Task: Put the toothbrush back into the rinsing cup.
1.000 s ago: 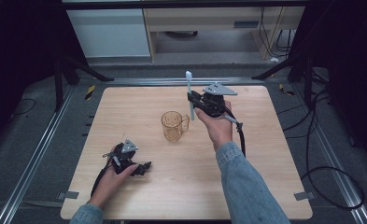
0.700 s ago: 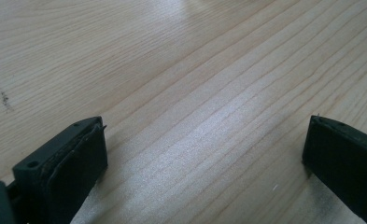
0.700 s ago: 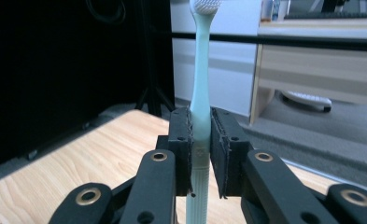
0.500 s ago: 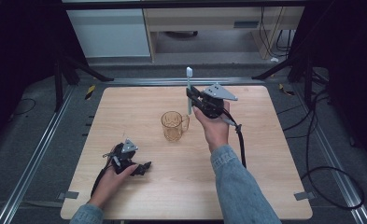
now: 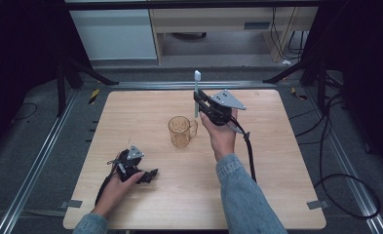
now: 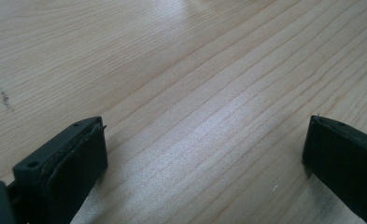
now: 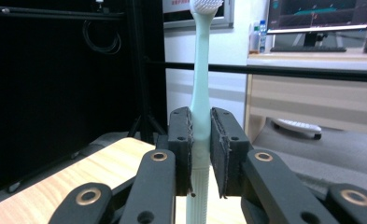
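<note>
A pale green toothbrush [image 5: 197, 92] stands upright, bristle head up, in my right gripper [image 5: 199, 101], which is shut on its handle above the table's far middle. In the right gripper view the pads [image 7: 183, 140] clamp the toothbrush [image 7: 201, 93] from both sides. A clear amber mug [image 5: 181, 131] stands on the wooden table [image 5: 277, 185], just left of and below the right gripper. My left gripper [image 5: 150, 175] rests on the table at the near left, held by a hand; its jaws stand wide apart in the left gripper view [image 6: 204, 154] with bare wood between them.
Metal rails [image 5: 47, 146] run along the table's left and right sides. Cables [image 5: 335, 161] lie on the dark floor at the right. A white cabinet [image 5: 116, 34] and shelving stand beyond the far edge.
The right gripper with the toothbrush has shifted slightly toward the far side and turned the brush more upright. The left gripper has not moved.
</note>
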The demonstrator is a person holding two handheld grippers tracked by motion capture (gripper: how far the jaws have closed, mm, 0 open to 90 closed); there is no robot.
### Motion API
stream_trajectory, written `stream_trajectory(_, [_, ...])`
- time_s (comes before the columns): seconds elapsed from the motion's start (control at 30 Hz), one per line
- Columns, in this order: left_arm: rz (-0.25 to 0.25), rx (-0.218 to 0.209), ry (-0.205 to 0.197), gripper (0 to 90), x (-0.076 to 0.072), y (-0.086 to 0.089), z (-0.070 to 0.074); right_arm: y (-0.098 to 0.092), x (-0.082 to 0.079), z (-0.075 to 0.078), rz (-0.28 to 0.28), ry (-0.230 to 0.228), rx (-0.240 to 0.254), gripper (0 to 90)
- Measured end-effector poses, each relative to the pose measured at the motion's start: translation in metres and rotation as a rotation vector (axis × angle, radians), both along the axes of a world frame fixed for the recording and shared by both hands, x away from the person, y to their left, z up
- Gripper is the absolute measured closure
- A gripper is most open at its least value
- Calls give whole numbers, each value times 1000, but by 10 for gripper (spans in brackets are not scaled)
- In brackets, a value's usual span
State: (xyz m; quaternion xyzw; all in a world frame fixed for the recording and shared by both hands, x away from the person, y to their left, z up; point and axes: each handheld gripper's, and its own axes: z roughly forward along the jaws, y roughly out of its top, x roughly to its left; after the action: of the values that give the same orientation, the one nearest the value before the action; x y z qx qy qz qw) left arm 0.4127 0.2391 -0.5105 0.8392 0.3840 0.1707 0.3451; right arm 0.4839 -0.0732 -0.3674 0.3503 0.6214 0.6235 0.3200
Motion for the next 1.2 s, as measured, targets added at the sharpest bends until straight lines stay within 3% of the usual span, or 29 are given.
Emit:
stream_trajectory(0.8, [0, 1, 0, 0, 0, 0, 0, -2, 6, -18, -26, -11, 84, 791])
stream_trajectory(1.2, [0, -1, 0, 0, 0, 0, 0, 6, 11, -39, -18, 17, 81, 791])
